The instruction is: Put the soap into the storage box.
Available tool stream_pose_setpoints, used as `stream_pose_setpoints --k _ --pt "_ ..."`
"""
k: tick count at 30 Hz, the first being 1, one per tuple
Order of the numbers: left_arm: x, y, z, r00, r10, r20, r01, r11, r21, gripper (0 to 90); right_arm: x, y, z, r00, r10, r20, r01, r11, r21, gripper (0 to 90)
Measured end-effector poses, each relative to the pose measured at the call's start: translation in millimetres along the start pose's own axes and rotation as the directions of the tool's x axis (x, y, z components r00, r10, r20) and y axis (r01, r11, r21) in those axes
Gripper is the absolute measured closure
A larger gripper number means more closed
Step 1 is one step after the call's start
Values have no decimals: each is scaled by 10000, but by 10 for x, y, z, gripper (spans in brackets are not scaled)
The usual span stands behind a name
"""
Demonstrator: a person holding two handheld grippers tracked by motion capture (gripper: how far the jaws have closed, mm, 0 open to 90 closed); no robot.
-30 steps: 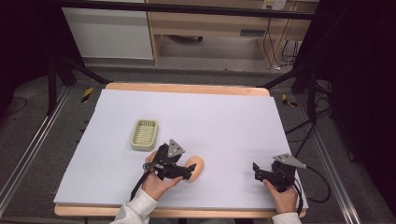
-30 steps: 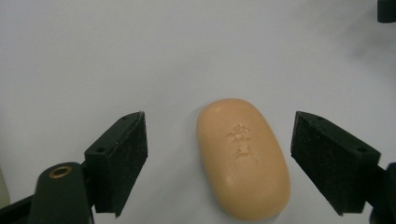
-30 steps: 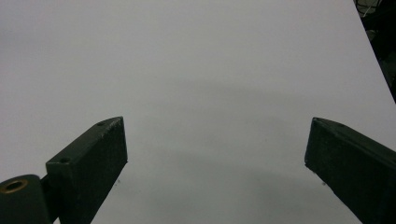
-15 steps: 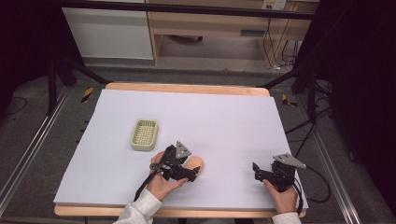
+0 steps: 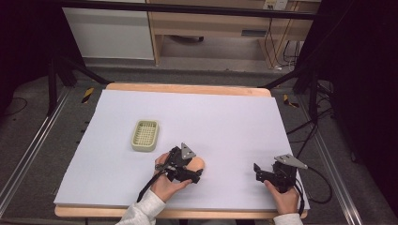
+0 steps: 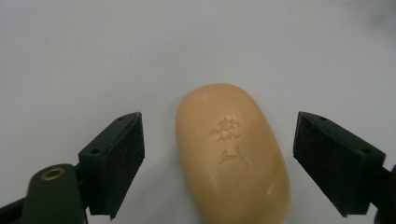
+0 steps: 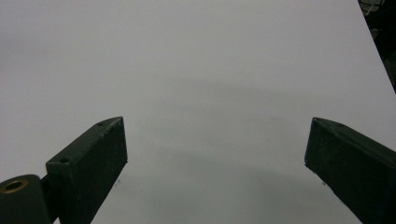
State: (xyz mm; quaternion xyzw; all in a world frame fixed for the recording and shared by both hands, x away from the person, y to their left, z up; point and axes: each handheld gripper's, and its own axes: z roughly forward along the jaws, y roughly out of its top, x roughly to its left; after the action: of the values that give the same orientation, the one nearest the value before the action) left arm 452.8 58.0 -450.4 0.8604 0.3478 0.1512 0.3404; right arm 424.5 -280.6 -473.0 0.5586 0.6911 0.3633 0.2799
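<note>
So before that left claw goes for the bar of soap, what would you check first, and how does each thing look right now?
1. Left gripper jaws open wide enough: ok; they have just been opening and stand clear on both sides of the soap.
2. Soap centred between the jaws: ok, roughly.
3. Pads touching the soap: not yet; a gap shows on each side.
4. Soap lying flat on the white sheet: ok.
5. Soap dish free to receive it: ok; it looks empty and stands apart from the hand.
6. Right gripper out of the way: ok; open, nothing between its jaws.
</note>
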Motion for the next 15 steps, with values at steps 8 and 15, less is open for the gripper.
stream_pose_setpoints --k 8,15 --pt "-22 0 62 10000 -2 4 2 9997 224 159 3 0 2 10000 -1 -24 1 10000 16 61" --pt "-25 -9 123 9999 -116 56 113 9990 424 159 4 -1 6 10000 -25 -41 25 10000 17 61"
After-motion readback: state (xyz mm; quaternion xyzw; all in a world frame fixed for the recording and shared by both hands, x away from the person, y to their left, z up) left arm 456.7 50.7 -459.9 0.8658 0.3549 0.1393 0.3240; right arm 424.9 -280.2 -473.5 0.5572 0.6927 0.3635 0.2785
